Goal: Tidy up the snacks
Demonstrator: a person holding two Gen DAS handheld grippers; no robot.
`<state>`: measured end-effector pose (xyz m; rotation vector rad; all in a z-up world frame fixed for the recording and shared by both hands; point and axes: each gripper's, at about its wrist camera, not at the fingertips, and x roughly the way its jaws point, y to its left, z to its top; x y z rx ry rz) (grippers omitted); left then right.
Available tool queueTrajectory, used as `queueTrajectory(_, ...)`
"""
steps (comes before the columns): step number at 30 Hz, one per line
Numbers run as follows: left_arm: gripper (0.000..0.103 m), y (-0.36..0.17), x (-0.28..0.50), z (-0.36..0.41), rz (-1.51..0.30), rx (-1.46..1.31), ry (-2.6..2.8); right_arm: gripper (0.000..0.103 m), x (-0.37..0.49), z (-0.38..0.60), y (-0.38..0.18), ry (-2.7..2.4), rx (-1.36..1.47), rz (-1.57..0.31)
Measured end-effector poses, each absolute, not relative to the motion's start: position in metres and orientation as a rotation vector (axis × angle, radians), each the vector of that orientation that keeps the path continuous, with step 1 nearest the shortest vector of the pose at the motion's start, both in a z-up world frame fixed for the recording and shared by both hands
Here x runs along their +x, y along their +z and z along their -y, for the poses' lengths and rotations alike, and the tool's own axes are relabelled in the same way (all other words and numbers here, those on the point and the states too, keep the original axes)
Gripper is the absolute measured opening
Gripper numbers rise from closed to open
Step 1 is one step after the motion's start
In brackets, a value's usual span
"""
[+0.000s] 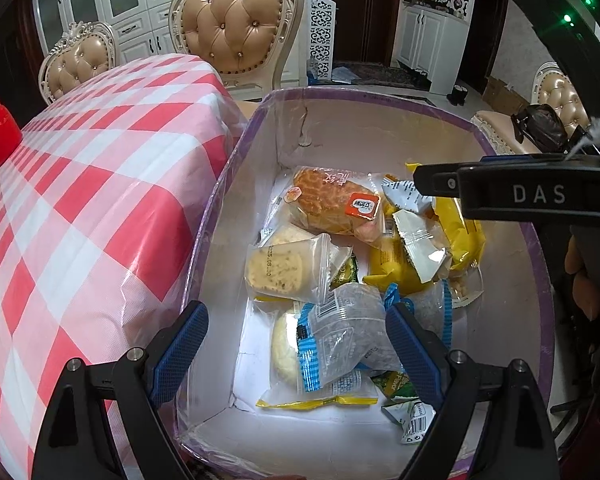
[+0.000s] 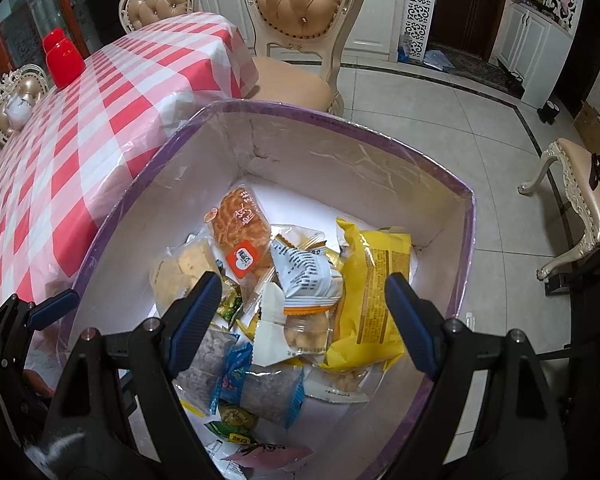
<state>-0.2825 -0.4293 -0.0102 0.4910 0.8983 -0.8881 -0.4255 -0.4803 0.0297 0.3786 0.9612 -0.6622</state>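
Observation:
A purple-rimmed box (image 1: 260, 128) with white inside walls holds several wrapped snacks. Among them are a brown pastry pack with an orange label (image 1: 332, 204), a pale cake in clear wrap (image 1: 280, 268), yellow packs (image 1: 460, 232) and a blue-edged clear pack (image 1: 340, 328). My left gripper (image 1: 296, 344) is open and empty, above the box over the blue-edged pack. My right gripper (image 2: 300, 320) is open and empty above the box (image 2: 340, 124), over the yellow pack (image 2: 372, 292) and a white-orange pack (image 2: 304, 276). The right gripper's finger shows at the right of the left wrist view (image 1: 500, 188).
The box stands beside a table with a red and white checked cloth (image 1: 80, 200). Red cups (image 2: 62, 56) stand on the table. Tufted chairs (image 2: 300, 12) stand behind and to the right (image 2: 580, 200). Tiled floor (image 2: 440, 120) lies beyond the box.

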Motion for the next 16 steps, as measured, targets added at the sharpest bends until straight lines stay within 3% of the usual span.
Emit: queueTrajectory(16, 0.091, -0.0100, -0.2840, 0.4294, -0.887, 0.501, -0.884, 0.085, -0.4259, 0.4803, 0.0295, -0.661, 0.379, -0.962)
